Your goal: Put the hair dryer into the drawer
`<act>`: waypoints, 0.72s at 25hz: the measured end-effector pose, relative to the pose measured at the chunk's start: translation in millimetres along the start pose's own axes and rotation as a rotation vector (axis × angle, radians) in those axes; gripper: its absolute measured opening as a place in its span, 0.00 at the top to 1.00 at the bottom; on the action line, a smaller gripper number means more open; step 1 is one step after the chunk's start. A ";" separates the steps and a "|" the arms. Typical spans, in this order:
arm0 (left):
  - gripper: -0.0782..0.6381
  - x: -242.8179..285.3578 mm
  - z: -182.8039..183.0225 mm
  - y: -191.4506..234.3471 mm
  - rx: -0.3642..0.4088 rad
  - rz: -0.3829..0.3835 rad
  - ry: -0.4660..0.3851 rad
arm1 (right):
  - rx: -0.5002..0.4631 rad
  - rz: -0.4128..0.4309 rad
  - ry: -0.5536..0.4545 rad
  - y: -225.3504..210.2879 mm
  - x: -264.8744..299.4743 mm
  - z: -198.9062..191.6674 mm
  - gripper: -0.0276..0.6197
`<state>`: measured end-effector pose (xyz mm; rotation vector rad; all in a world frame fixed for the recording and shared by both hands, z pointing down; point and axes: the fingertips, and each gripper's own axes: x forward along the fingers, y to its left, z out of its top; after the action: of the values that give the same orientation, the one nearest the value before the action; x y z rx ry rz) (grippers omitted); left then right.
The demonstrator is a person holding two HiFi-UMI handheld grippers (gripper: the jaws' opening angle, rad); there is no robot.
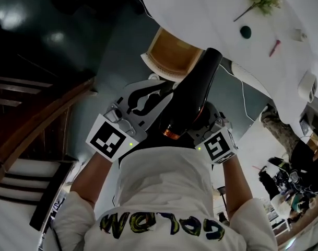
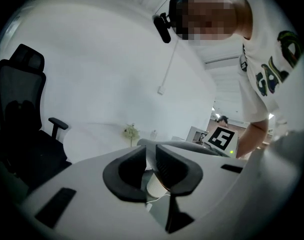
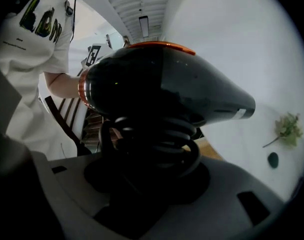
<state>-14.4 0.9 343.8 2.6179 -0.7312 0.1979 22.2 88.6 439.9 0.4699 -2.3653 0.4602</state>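
- The dryer (image 1: 192, 95) is off the ground in the right gripper (image 3: 149, 159), with the jaws clamped round the handle where the cord (image 3: 156, 139) is coiled on it. They stand fairly wide because that bundle is chunky.
- In the right gripper view the barrel sits straight above the jaws and lies crossways to them, nozzle off to the right and orange ring at the back end.
- The left gripper (image 2: 151, 166) is just beside the dryer on its left. Its jaws are pinched almost together and I can't see anything caught in them, so it looks like it's only tagging along.
- The part that matters is in the head view: the dryer's long axis runs up-picture, nozzle first, straight at the open drawer (image 1: 172, 56) under the edge of the white table (image 1: 216, 14). The nozzle tip overlaps the drawer's right side in that view.
- I can't tell whether it's over the opening or just short of it.
- My guess is the right hand does the drop. The dryer probably needs to lie flatter to fit under the table edge, and that loose-looking cord could snag on the drawer front.
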 end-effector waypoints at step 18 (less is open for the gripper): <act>0.79 6.3 -86.9 36.4 -0.080 0.027 0.096 | 0.072 0.399 0.206 15.3 52.8 -65.2 0.59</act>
<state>-30.2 6.7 436.7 2.5049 -0.7264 0.2938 13.7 119.8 518.8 -0.0252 -2.2452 0.7385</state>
